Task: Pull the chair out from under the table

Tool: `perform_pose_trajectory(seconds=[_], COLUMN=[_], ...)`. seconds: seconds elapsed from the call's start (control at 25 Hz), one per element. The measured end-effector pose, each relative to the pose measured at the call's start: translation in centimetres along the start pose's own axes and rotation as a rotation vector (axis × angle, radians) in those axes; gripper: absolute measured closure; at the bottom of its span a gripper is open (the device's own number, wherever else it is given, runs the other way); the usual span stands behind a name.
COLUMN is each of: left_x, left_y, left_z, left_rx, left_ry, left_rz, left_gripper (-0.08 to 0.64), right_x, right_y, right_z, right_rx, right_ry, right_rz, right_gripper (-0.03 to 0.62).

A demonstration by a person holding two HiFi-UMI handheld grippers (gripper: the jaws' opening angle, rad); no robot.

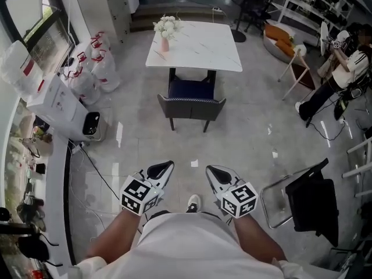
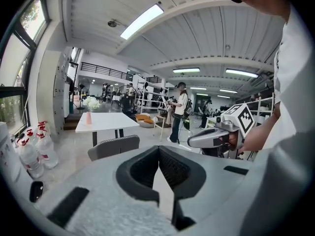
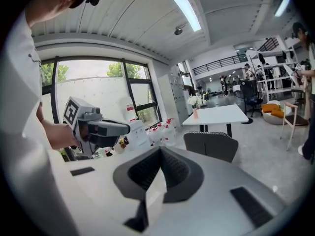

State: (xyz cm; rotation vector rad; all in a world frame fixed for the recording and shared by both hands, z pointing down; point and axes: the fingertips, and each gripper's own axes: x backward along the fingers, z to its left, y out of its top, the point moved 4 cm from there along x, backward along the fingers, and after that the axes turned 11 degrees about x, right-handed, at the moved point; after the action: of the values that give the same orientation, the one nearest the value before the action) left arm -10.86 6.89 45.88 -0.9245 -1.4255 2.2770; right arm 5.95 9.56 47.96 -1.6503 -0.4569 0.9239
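A chair (image 1: 192, 102) with a grey back and dark blue seat stands tucked at the near side of the white marble table (image 1: 195, 46). Both grippers are held close to my body, well short of the chair and apart from it. My left gripper (image 1: 165, 168) is shut with nothing in it, and so is my right gripper (image 1: 214, 173). In the left gripper view the shut jaws (image 2: 158, 150) point toward the chair (image 2: 114, 146) and table (image 2: 106, 122). The right gripper view shows its shut jaws (image 3: 160, 152) before the chair (image 3: 211, 144) and table (image 3: 216, 114).
A pink vase of white flowers (image 1: 165, 32) stands on the table. White bags and bottles (image 1: 93, 68) and a white box (image 1: 55, 106) line the left wall. A black folding chair (image 1: 311, 202) stands at the right. A person (image 1: 343, 68) stands at the far right near a wooden chair (image 1: 296, 68).
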Motion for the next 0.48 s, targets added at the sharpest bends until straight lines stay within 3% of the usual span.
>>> perform_pose_trajectory(seconds=[0.28, 0.48], left_x=[-4.4, -6.6], left_y=[-0.2, 0.6], left_z=[-0.3, -1.2], left_rx=[0.033, 0.031], left_ry=[0.042, 0.031], left_rz=[0.033, 0.04], left_gripper=[0.551, 0.551], right_x=[-0.4, -0.7], right_y=[-1.8, -1.9], right_z=[-3.9, -5.7], right_rx=[-0.02, -0.023], right_ry=[0.056, 0.075], right_rz=[0.021, 0.03], right_gripper=[0.588, 0.586])
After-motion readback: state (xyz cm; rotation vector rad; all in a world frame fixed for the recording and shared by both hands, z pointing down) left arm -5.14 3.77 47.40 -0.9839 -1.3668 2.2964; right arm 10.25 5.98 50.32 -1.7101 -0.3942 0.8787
